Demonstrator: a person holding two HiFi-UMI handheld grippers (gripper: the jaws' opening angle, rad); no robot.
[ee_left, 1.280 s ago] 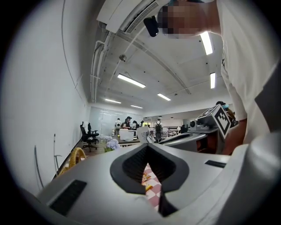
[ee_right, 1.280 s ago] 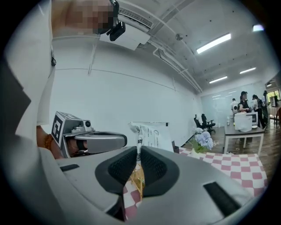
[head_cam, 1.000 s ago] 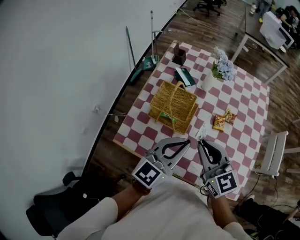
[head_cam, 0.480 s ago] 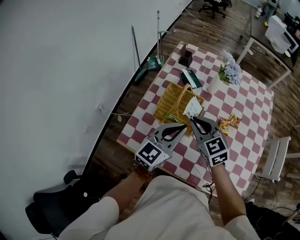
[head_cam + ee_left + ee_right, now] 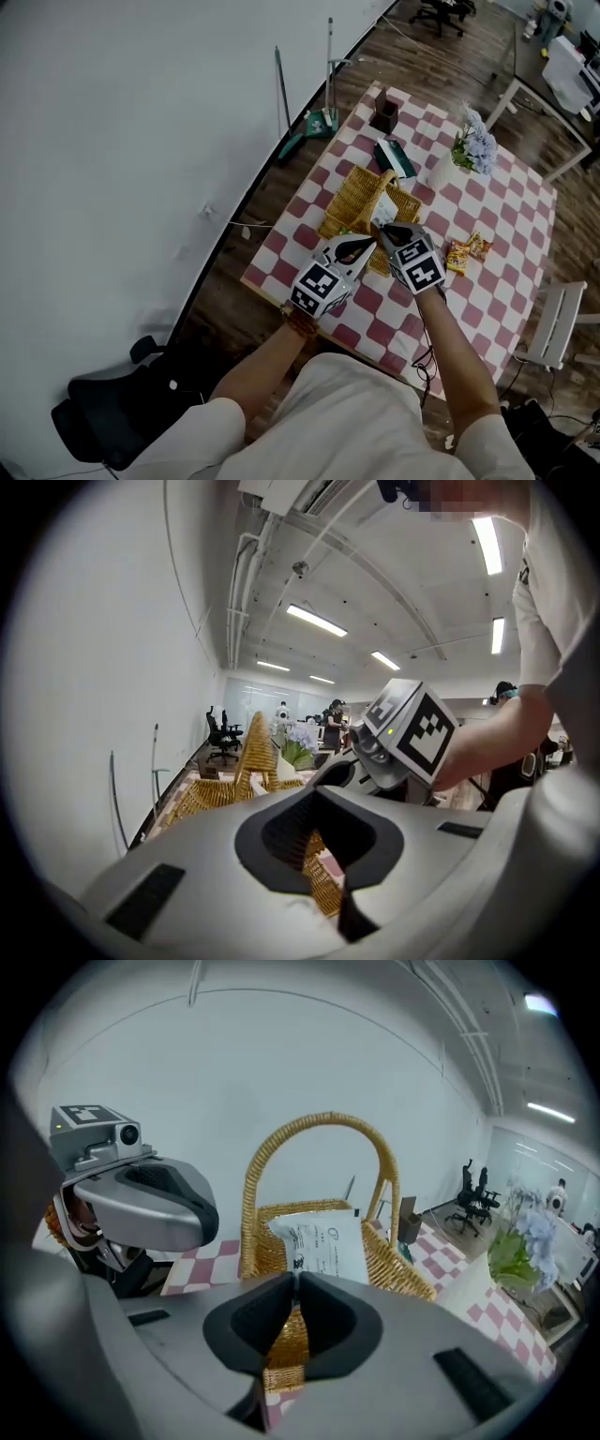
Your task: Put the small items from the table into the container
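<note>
Right gripper: fingers pinched on lower edge of white packet, over near edge of wicker basket, frame centre. Left gripper: fingers together, empty, beside the basket. Snack packets on checkered surface, right of centre.

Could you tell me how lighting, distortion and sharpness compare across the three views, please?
Head view: even light, sharp, the basket clear. Left gripper view: strong fisheye, black corners, ceiling lights glaring. Right gripper view: fisheye too, the white packet in focus.
</note>
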